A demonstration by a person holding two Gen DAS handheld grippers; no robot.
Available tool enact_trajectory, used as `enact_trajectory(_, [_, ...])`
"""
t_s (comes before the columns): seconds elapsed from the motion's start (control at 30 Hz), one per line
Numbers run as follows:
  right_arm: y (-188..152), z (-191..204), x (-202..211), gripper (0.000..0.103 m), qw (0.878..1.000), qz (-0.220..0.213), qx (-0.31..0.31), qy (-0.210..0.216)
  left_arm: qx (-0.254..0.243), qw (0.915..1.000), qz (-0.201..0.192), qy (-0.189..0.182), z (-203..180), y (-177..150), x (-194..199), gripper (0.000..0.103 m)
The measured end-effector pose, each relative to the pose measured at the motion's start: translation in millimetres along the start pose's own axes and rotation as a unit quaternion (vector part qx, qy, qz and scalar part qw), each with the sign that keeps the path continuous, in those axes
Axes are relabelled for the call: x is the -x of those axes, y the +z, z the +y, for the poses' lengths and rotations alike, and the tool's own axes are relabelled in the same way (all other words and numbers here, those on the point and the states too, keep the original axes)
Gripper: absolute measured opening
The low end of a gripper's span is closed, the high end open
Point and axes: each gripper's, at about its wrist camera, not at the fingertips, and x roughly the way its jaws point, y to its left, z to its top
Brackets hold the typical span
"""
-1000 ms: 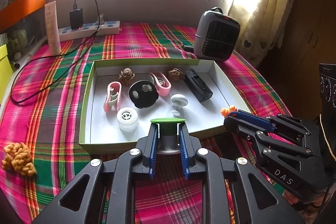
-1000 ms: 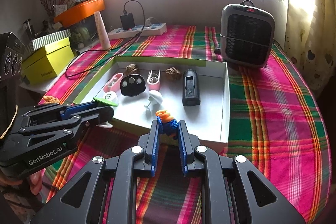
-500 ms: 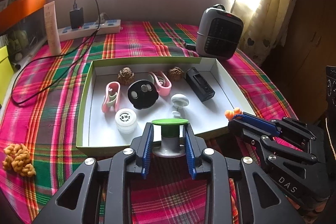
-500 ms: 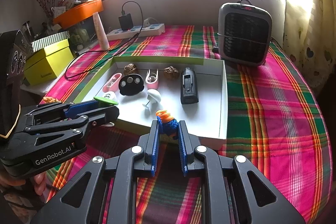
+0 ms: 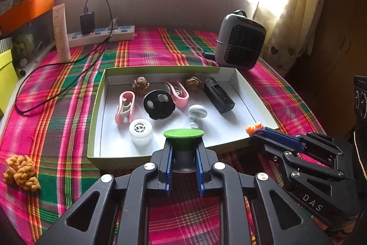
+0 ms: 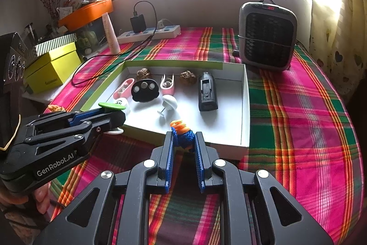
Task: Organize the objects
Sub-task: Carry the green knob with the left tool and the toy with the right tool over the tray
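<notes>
Nearest, in the left wrist view, the left gripper (image 5: pixel 183 153) is seen pinching a green-topped knob (image 5: pixel 183 133) by its grey stem, the flat green cap standing just above the blue pads (image 5: pixel 169 164); the knob is held over the near wall of the tray (image 5: pixel 96 118). At about three o'clock from it, the right gripper (image 5: pixel 257 132) is seen from the side, pressed onto a blue-and-orange knitted toy (image 5: pixel 252 129) at the tray's near right corner. In the right wrist view that toy (image 6: pixel 182 133) is clamped between the blue pads (image 6: pixel 198 162), just at the tray's near edge (image 6: pixel 229 146). Well apart, at nine o'clock on the plaid cloth (image 5: pixel 57 107), an orange knitted lump (image 5: pixel 21 172) is left lying outside the tray. Inside the tray, a white jar (image 5: pixel 140 132) is placed nearest, with a white mushroom-shaped piece (image 5: pixel 197 114) at its two o'clock. Farther in, a pink clip (image 5: pixel 125 107), a black round disc (image 5: pixel 159 105), a second pink clip (image 5: pixel 179 93) and a black rectangular device (image 5: pixel 218 95) are set in a row. Against the far wall two brown walnut-like lumps (image 5: pixel 140 83) are seen. Beyond the tray, a heater (image 5: pixel 240 43) is placed at one o'clock and a power strip (image 5: pixel 103 35) at eleven o'clock.
</notes>
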Motion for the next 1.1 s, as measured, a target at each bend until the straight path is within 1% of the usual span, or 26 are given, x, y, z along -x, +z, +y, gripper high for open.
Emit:
enact_trajectory(0.27, [1, 1, 2, 0.018, 1.000, -0.002, 0.002, 0.000, 0.007, 0.9999, -0.012, -0.002, 3, 0, 9, 0.015])
enact_trajectory(0.6, [7, 2, 7, 0.018, 1.000, -0.010, 0.006, -0.001, 0.011, 0.9997, -0.024, -0.004, 6, 10, 17, 0.015])
enact_trajectory(0.97, [24, -2, -1, 0.018, 1.000, -0.015, 0.008, -0.001, 0.014, 0.9996, -0.020, -0.015, 7, 28, 4, 0.015])
enact_trajectory(1.1, [29, -6, -10, 0.018, 1.000, -0.008, 0.004, 0.002, 0.017, 0.9996, -0.016, -0.019, 8, 33, -3, 0.015])
